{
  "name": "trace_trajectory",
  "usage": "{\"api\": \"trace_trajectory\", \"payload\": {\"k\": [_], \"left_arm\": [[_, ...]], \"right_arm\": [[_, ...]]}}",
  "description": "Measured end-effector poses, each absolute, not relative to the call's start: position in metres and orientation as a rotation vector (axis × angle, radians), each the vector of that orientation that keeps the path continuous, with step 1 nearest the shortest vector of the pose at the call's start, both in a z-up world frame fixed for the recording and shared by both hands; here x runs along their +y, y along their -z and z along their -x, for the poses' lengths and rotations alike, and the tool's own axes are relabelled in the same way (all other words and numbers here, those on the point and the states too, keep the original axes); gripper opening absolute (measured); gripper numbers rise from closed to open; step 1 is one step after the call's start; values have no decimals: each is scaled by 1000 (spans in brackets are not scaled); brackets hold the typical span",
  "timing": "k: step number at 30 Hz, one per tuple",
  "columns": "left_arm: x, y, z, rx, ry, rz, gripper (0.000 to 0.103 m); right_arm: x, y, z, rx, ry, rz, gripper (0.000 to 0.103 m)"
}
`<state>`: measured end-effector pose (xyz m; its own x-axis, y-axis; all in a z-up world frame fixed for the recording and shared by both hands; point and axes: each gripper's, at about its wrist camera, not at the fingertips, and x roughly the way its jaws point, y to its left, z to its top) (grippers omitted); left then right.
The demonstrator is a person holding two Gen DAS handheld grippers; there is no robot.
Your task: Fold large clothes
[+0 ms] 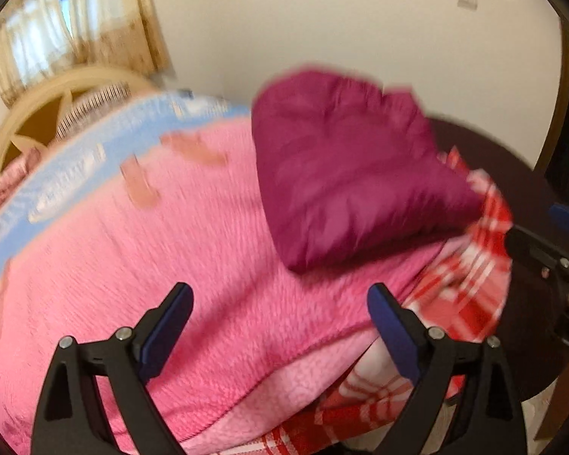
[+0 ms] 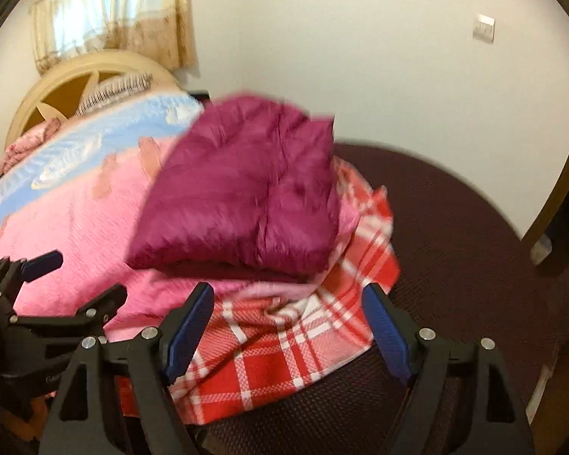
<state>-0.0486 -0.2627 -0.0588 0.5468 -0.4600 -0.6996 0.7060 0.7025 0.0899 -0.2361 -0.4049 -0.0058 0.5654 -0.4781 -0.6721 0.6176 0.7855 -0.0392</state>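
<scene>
A magenta puffy garment [image 1: 345, 174] [image 2: 246, 197] lies folded in a thick bundle on a pink fleece blanket [image 1: 132, 265] [image 2: 76, 227] spread over a bed. My left gripper [image 1: 280, 290] hovers open over the blanket's near edge, short of the bundle, with nothing between its blue pads. My right gripper [image 2: 288, 290] is open too, empty, just in front of the bundle and above a red plaid blanket [image 2: 284, 360]. In the right wrist view the left gripper [image 2: 76, 276] shows at the left edge, jaws apart. Both views are blurred.
The red plaid blanket [image 1: 470, 284] hangs from under the pink one onto a dark maroon textured surface [image 2: 455, 265]. A cream headboard [image 2: 57, 87] and a curtained window [image 2: 113, 7] stand behind the bed. A wall switch [image 2: 483, 28] is at the upper right.
</scene>
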Motion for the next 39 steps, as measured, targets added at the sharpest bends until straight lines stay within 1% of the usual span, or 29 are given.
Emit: {"api": "trace_trajectory", "payload": {"k": [2,3,4,7,9,10,16,39], "left_arm": [[-254,35,60,611,716,-349,97],[-248,23,67,563,719,-328,101],[-243,11,72,511,717,-309,103],[-230,-18,91,348,695,-275,103],[-223,-31,96,277,687,-262,103],[-221,-38,96,259,691,-252,103],[-217,-41,99,239,710,-233,103],[-214,-36,95,239,679,-224,103]], "right_arm": [[-395,-19,251,633,663,-197,81],[-390,-30,258,589,672,-193,81],[-389,-41,262,543,682,-188,81],[-378,-70,283,411,703,-165,83],[-377,-81,288,350,716,-158,87],[-375,-85,293,320,720,-157,88],[-374,-92,302,252,715,-186,89],[-378,-87,299,268,704,-227,89]]}}
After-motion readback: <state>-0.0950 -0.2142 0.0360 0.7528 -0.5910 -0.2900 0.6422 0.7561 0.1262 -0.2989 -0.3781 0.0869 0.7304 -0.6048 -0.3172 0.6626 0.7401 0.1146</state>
